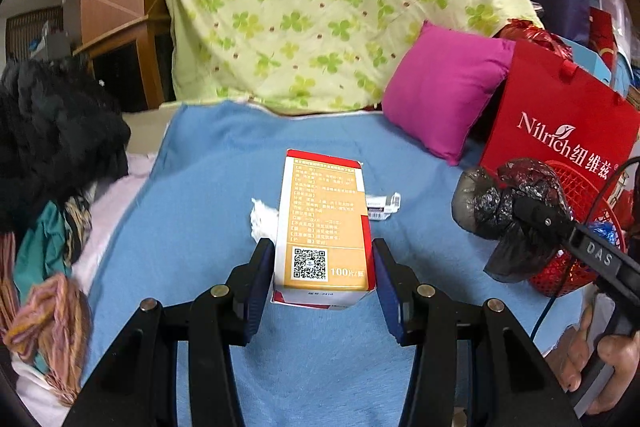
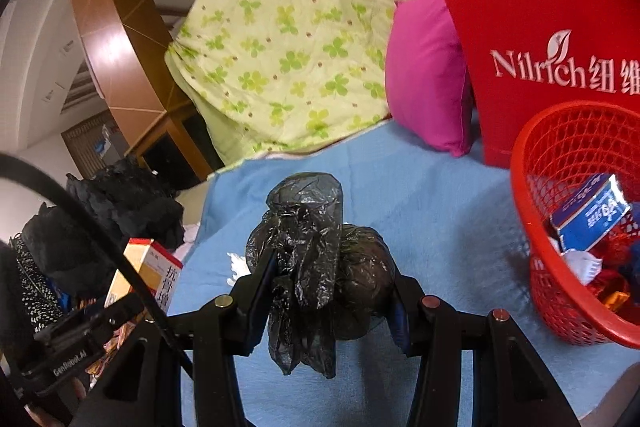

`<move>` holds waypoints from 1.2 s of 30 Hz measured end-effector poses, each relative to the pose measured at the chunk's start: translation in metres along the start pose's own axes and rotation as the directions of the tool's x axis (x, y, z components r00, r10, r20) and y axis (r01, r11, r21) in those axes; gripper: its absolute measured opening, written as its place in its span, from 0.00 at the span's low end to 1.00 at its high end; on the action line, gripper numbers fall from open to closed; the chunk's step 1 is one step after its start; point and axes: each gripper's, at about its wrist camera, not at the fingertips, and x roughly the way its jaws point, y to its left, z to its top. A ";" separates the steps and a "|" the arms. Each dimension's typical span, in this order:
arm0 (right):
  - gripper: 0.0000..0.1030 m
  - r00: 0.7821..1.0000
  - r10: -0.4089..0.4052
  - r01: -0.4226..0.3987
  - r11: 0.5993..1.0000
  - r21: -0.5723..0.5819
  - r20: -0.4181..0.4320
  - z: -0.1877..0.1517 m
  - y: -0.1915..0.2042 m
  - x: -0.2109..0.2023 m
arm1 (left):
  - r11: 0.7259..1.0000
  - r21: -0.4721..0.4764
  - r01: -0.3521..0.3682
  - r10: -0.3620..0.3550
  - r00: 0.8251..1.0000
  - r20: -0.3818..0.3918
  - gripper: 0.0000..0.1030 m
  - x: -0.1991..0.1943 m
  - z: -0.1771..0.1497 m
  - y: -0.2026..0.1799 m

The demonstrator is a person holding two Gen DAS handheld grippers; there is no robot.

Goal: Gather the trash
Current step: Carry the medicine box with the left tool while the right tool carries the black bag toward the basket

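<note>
The left gripper (image 1: 323,275) pinches an orange box (image 1: 325,227), lifted above the blue blanket (image 1: 200,187). The right gripper (image 2: 332,291) clamps a crumpled black bag (image 2: 316,267) near the red basket (image 2: 560,291), which already holds some trash. A white tissue (image 1: 262,219) and a small wrapper (image 1: 382,205) remain on the bed, so the job seems partway done.

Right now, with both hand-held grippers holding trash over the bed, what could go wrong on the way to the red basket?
1. The left hand-held gripper pinches only the near end of the orange box; it might pivot and slip out.
2. The black plastic bag in the right hand-held gripper dangles loosely and could snag the red basket rim.
3. The white tissue and small wrapper on the blue blanket could be forgotten.
</note>
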 end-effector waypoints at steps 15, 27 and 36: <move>0.50 0.994 0.030 -0.031 1.000 0.003 0.103 -0.007 -0.003 -0.044 | 0.995 0.074 -0.063 0.056 0.993 0.099 0.49 -0.031 0.010 -0.025; 0.50 0.991 0.025 -0.026 1.000 0.007 0.128 -0.004 -0.017 -0.057 | 0.990 0.121 -0.069 0.055 0.992 0.115 0.49 -0.030 0.013 -0.049; 0.50 0.989 0.029 -0.031 0.999 0.017 0.145 -0.003 -0.022 -0.065 | 0.985 0.156 -0.069 0.052 0.992 0.113 0.49 -0.029 0.012 -0.062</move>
